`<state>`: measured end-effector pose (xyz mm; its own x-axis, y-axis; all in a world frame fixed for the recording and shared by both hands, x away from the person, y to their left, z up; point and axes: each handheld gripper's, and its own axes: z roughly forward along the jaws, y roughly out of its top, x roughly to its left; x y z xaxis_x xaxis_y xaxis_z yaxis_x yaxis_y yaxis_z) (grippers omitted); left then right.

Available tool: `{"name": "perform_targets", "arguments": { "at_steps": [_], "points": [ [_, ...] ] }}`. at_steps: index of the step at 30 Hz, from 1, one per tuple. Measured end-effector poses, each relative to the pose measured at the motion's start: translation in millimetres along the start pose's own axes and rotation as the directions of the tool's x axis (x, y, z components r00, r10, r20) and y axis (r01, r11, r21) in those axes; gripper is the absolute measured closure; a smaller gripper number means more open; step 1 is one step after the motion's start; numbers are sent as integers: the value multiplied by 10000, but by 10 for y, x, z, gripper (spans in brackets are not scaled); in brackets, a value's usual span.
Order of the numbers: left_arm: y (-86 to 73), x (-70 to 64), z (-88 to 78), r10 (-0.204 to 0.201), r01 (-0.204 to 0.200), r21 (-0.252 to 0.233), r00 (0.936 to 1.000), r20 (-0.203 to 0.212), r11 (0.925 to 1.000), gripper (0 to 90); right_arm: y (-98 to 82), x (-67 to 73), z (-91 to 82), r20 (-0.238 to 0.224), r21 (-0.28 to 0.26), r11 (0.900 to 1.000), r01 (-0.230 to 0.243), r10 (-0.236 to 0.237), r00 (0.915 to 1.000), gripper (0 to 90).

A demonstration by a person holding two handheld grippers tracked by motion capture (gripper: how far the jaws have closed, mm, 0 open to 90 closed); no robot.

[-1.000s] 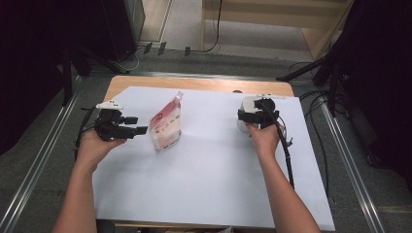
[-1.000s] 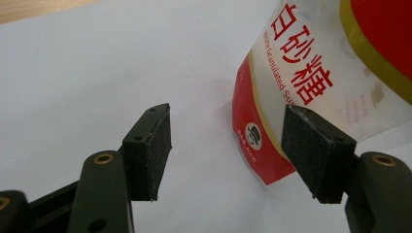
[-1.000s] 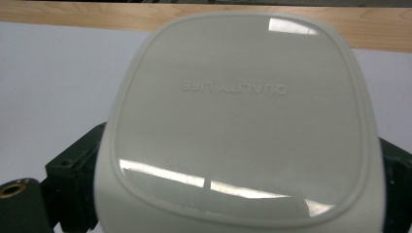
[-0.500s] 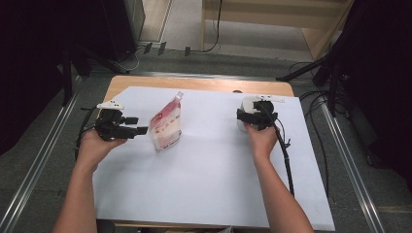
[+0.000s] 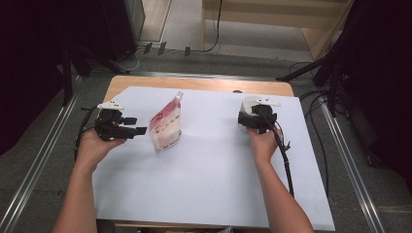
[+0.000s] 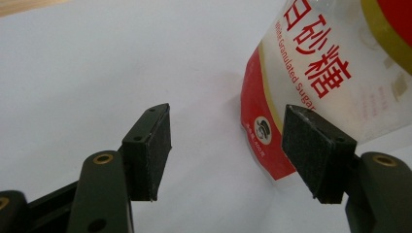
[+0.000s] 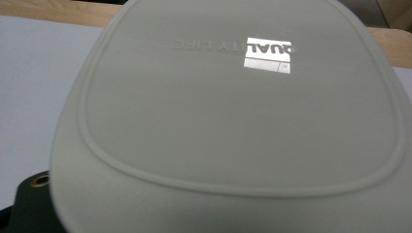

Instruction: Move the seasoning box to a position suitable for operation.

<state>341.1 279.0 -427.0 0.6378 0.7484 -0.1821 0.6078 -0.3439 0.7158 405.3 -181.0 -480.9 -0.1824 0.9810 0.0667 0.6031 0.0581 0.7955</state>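
Grey, smooth-lidded plastic container (image 5: 247, 108) sits at the white-covered desk's (image 5: 209, 170) right; the right gripper's (image 5: 256, 116) fingers have just been closing around it, grip uncertain. Left gripper (image 5: 130, 130) waits open beside the red-and-white sugar pouch (image 5: 166, 128), otherwise nothing shifted.

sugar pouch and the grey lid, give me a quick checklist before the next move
1. Left hand-held gripper jaws stand apart: ok.
2. Sugar pouch between the left jaws: not ok; it is beyond the tips, in front of the right-hand pad in the left gripper view.
3. Pouch stands upright on the white sheet: ok, leaning a little.
4. Right hand-held gripper at the grey lid: ok.
5. Right jaws, which have just been closing, gripping the lid: cannot tell; the lid hides them.
6. Sheet between pouch and lid free: ok.
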Motion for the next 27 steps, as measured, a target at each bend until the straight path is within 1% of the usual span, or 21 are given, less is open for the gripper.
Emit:
{"name": "perform_targets", "arguments": {
  "at_steps": [1,2,3,5,6,8,10,11,12,14,15,16,18,19,20,21,22,23,24,26,27],
  "points": [
    [1,10,-9,0,0,19,10000,64,10000,363,-1,-16,-6,-66,-23,10000,70,-70,10000,148],
    [0,19,-15,-146,146,-20,9999,47,9999,362,-2,-26,-9,-142,-36,10000,58,-58,9999,148],
    [1,23,-17,-173,173,22,9998,21,9998,363,-3,-38,-14,-172,-77,10000,42,-43,9998,149],
    [-1,20,-19,-192,191,54,9998,109,9998,363,-13,-59,-32,-275,-182,9998,-68,63,9996,149],
    [-1,18,-21,-200,200,8,9997,171,9998,363,-17,-74,-43,-320,-205,9998,14,-20,9995,149],
    [2,17,-25,-201,202,-19,9996,202,9998,363,-18,-76,-54,-377,-211,9998,-32,24,9993,149],
    [7,11,-31,-263,265,-88,9995,196,9996,363,-10,-89,-89,-444,-268,9996,118,-130,9989,149],
    [11,13,-44,-194,194,-53,9997,141,9998,363,-5,-90,-110,-511,-269,9995,159,-173,9985,149],
    [14,11,-53,-183,184,-38,9997,184,9998,363,28,-98,-171,-673,-400,9985,364,-390,9970,149],
    [24,3,-75,-137,137,-6,9998,109,9999,364,60,-111,-246,-988,-464,9978,483,-527,9937,149],
    [31,1,-87,-105,105,-25,9999,23,9999,364,60,-111,-246,-988,-464,9978,483,-527,9937,149],
    [43,2,-110,-94,94,31,10000,23,10000,367,72,-123,-286,-1139,-522,9968,600,-657,9913,149],
    [52,-15,-141,-127,126,-49,9999,-107,9999,367,81,-148,-368,-1433,-542,9949,855,-925,9853,149],
    [59,-27,-165,-150,150,-17,9999,-75,9999,367,83,-173,-442,-1680,-465,9947,922,-988,9808,150],
    [59,-27,-165,-150,150,-17,9999,-75,9999,368,80,-187,-478,-1840,-460,9951,873,-943,9784,149],
    [61,-36,-178,-177,176,-43,9998,-34,9998,368,80,-187,-478,-1840,-460,9951,873,-943,9784,149],
    [64,-42,-190,-168,168,-40,9999,1,9999,367,78,-201,-515,-1997,-461,9950,881,-956,9752,150],
    [66,-50,-200,-153,153,-75,9999,16,9999,368,67,-208,-593,-2266,-495,9937,1005,-1091,9679,150],
    [70,-64,-211,-164,165,-62,9999,39,9998,368,67,-208,-593,-2266,-495,9937,1005,-1091,9679,150],
    [75,-97,-224,-149,149,-124,9999,48,9998,368,53,-194,-671,-2456,-510,9903,1291,-1377,9595,150],
    [77,-106,-234,-87,88,-98,9999,73,9999,368,40,-187,-725,-2551,-625,9871,1472,-1583,9539,152]
  ]
}}
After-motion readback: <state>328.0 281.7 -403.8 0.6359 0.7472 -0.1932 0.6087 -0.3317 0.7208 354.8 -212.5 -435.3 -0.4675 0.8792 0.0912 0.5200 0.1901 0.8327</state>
